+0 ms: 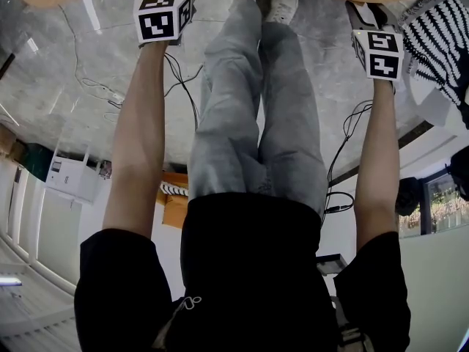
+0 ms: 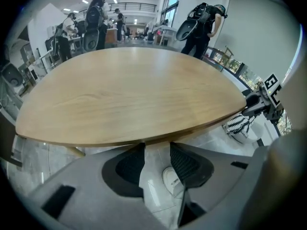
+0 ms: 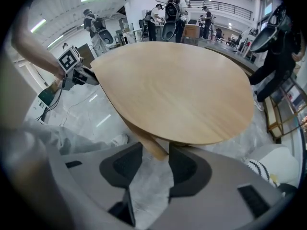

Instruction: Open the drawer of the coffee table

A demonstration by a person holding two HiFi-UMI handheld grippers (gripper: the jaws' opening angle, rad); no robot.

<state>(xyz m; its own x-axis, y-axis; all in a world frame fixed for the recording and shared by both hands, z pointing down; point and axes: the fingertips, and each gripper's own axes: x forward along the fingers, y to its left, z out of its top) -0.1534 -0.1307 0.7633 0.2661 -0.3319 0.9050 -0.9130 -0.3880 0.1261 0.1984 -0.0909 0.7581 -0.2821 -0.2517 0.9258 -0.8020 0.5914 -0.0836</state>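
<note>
Wood table with a rounded top, and both tongs are right up at its near edge, the rim just past their tips. Left gripper has its jaws spread with nothing in them, only floor and a white shoe showing through the gap. Right gripper is spread and empty too, and a leg under the edge lines up beyond its gap. I can't make out the drawer in any view.

Bright ceiling light, fisheye-warped edges
</note>
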